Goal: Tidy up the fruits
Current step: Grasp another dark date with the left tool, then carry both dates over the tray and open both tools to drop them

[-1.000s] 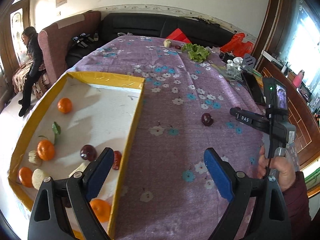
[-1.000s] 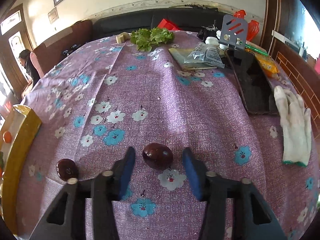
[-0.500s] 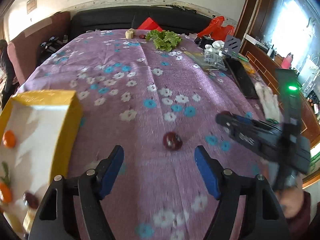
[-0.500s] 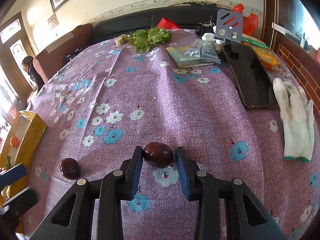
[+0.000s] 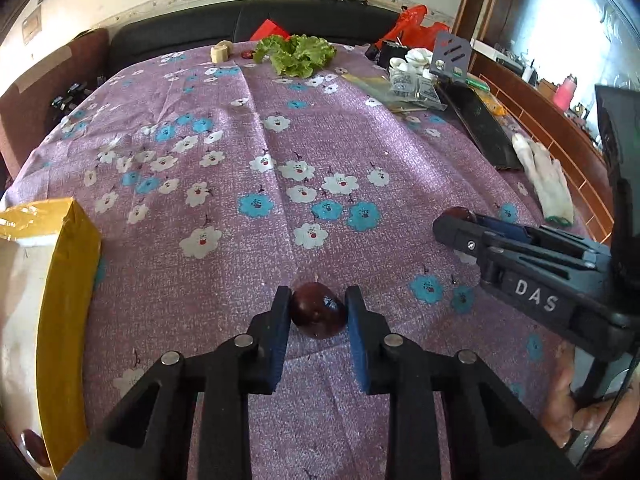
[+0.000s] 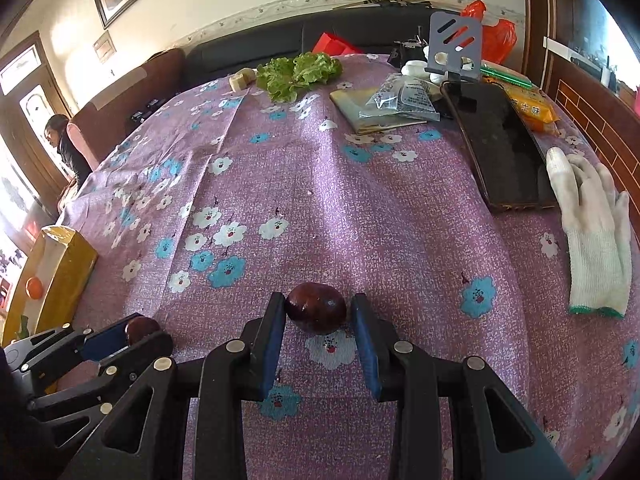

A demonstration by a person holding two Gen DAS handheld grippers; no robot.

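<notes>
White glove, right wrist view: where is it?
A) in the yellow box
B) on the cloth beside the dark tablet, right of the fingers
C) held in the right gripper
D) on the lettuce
B: the white glove lies flat on the purple cloth, next to the dark tablet.

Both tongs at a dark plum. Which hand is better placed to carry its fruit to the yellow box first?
Left, probably. Left tongs are closing with a plum between them, nearer the yellow box. Right tongs grip the other plum, farther from the box.
</notes>
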